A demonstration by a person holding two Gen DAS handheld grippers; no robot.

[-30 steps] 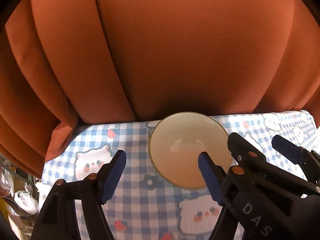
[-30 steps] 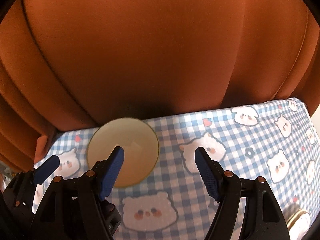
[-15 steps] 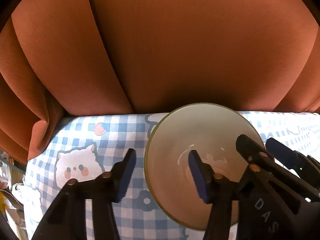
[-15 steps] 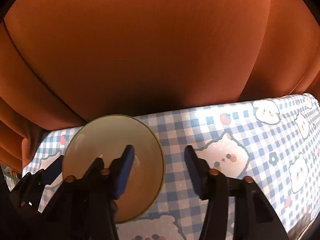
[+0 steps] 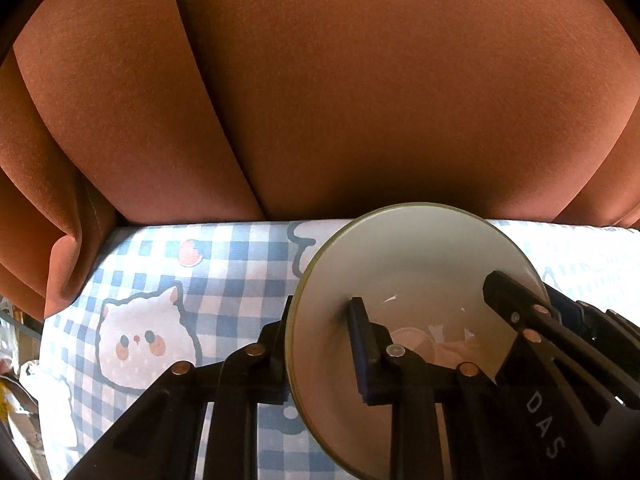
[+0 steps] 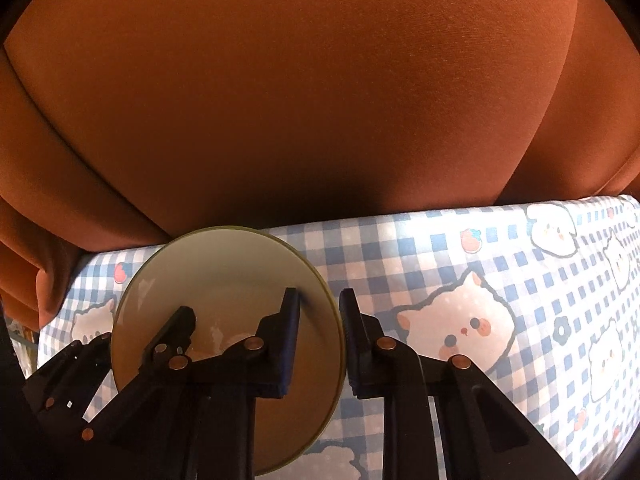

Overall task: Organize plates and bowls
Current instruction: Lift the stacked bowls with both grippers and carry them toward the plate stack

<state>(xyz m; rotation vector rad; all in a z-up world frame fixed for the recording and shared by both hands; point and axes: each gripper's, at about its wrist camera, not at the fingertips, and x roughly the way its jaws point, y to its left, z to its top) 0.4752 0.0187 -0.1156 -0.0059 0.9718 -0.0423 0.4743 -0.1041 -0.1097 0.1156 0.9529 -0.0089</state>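
Bowl (image 5: 412, 264) rim between both tongs

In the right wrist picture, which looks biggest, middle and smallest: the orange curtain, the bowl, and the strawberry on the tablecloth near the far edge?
1. Curtain: fills most of the picture.
2. Bowl: it is close to the camera, so it looks bigger than it really is.
3. Strawberry: tiny print on the tablecloth.

Left wrist camera looked steeply down along its fingers, close over the bowl (image 5: 416, 264). Right wrist camera faced likewise from the bowl's (image 6: 228, 276) other side. Both shared the bowl, checked tablecloth (image 5: 224, 264) and orange curtain (image 6: 320, 100) behind.
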